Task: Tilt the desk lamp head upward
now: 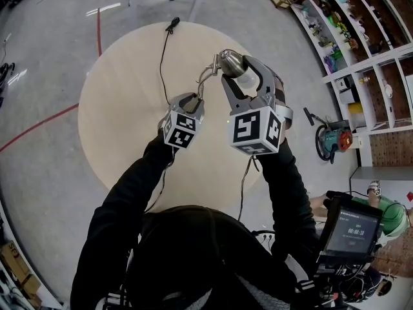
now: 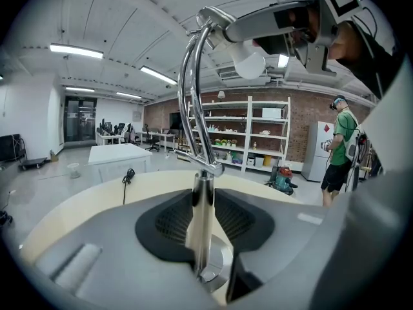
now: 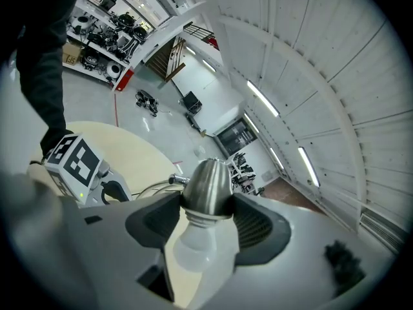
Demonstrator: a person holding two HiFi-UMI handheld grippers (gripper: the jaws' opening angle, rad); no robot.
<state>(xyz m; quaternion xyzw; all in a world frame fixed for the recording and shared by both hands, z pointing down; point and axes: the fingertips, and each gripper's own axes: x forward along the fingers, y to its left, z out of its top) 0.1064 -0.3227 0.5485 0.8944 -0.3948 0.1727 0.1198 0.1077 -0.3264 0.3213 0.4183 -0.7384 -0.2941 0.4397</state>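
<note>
Over the table (image 1: 116,108), pinching the lamp head (image 3: 206,187) in the right gripper (image 3: 206,221), long axis along the jaws, bulb end nearest. Clamping the pole (image 2: 202,192) lower down with the left gripper (image 2: 205,228); upward tilt likely the right's to make

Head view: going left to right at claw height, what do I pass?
Red floor line → table → left claw → right claw → teal machine

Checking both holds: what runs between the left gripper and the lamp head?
The lamp's curved chrome neck arcs from the left gripper, clamped on the post, up to the lamp head; clearest in the left gripper view.
</note>
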